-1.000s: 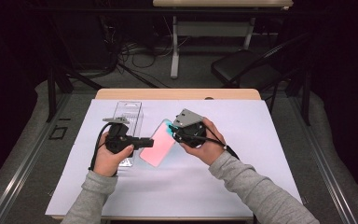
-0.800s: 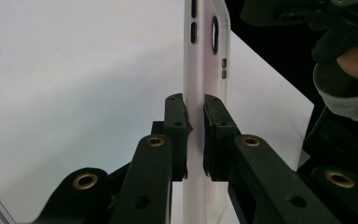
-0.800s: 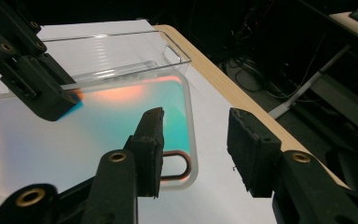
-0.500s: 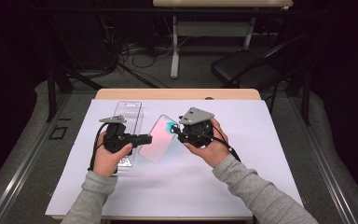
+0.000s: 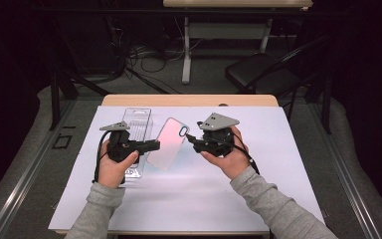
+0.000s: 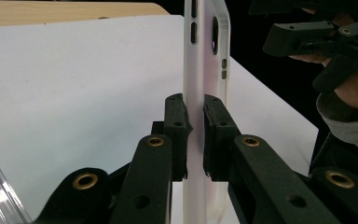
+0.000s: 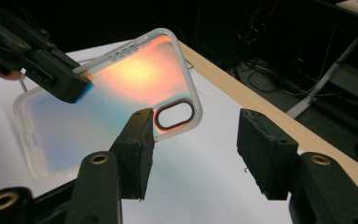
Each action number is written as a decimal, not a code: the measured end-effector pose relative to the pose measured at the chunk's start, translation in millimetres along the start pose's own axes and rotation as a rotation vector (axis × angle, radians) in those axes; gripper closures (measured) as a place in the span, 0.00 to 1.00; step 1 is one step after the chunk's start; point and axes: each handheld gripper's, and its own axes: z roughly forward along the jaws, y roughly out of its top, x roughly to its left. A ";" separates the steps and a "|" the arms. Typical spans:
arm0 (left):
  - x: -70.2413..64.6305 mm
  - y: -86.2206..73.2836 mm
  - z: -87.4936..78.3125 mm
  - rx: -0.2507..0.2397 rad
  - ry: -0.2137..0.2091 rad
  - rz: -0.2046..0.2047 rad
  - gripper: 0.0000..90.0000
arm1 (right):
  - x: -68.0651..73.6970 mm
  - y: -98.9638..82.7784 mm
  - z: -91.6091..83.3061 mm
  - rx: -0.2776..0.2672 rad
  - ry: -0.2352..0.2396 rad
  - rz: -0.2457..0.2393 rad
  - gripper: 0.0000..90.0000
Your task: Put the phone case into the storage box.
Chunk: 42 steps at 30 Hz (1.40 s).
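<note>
Left tool (image 6: 195, 135) clamping phone case (image 5: 168, 142) edge, right tool (image 7: 193, 149) just opened, clear

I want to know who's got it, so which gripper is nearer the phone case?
Left. The left gripper is clamped on the phone case edge; the right gripper stands open beside its camera-hole corner, jaws having just opened.

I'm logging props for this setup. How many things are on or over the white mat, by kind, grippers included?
Phone case: 1
Clear plastic package: 1
Left hand-held gripper, clamped on the case: 1
Right hand-held gripper, jaws just opening, nothing between them: 1
Total: 4
</note>
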 end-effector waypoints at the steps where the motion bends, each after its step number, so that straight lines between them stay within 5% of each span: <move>1: 0.0 0.0 -0.4 -0.005 0.000 0.001 0.91 | -1.4 -0.5 -0.7 -0.003 0.008 0.021 0.50; 26: -1.1 -0.9 -5.0 -0.103 -0.053 -0.005 0.91 | -24.8 -14.8 -4.1 -0.080 0.307 0.309 0.41; 42: -2.3 -1.1 -4.2 -0.127 -0.115 0.018 0.91 | -31.5 -18.8 -2.2 -0.077 0.408 0.414 0.46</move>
